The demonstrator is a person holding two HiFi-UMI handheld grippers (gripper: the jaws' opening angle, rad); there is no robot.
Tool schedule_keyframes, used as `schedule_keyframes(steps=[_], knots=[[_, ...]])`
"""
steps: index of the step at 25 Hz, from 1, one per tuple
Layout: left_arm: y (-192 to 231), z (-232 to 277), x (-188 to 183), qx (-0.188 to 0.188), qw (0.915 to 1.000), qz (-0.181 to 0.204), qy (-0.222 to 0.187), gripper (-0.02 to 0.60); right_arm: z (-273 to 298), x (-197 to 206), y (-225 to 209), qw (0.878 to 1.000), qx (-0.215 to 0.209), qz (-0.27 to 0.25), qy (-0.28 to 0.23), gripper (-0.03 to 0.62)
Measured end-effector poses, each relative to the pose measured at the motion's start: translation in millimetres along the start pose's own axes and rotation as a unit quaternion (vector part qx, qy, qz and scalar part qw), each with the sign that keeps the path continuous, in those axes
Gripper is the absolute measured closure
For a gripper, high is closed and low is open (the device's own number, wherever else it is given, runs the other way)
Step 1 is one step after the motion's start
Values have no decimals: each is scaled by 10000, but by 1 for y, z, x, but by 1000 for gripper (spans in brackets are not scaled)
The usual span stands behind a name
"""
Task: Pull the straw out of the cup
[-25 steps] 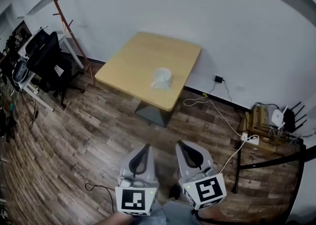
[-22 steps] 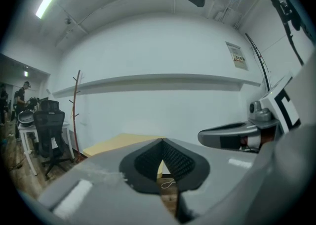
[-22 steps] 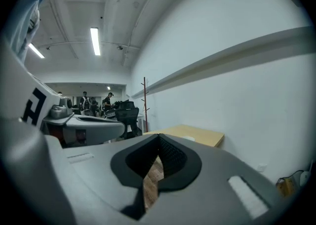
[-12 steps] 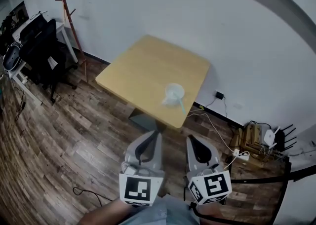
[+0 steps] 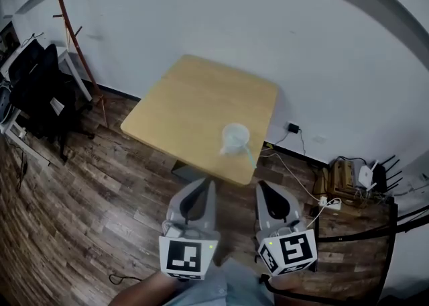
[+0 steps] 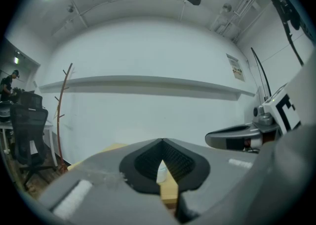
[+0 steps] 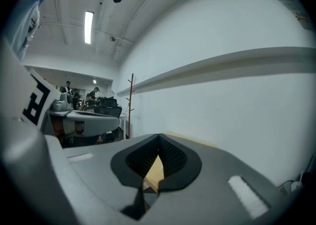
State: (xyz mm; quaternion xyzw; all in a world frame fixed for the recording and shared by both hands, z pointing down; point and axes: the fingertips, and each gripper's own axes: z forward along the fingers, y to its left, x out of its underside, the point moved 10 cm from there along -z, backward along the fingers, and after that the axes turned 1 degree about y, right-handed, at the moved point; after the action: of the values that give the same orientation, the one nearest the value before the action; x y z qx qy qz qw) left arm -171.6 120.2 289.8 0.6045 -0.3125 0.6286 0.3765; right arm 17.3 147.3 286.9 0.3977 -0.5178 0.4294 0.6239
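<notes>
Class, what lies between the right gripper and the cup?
In the head view, only the straw, leaning out of the cup toward the right gripper, and bare table.

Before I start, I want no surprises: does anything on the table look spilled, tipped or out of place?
Nothing looks spilled. The translucent plastic cup sits close to the light wooden table's near edge, and its teal straw leans out toward that edge.
</notes>
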Motion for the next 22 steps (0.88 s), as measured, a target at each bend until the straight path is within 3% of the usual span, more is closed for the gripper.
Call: schedule_keyframes(steps=[10, 22], knots=[[9, 19, 12, 221, 9993, -35, 300, 561, 8, 3, -11, 9993, 323, 44, 159, 588], [19, 61, 20, 150, 9980, -46, 620, 561, 38, 7, -37, 9989, 391, 150, 208, 587]])
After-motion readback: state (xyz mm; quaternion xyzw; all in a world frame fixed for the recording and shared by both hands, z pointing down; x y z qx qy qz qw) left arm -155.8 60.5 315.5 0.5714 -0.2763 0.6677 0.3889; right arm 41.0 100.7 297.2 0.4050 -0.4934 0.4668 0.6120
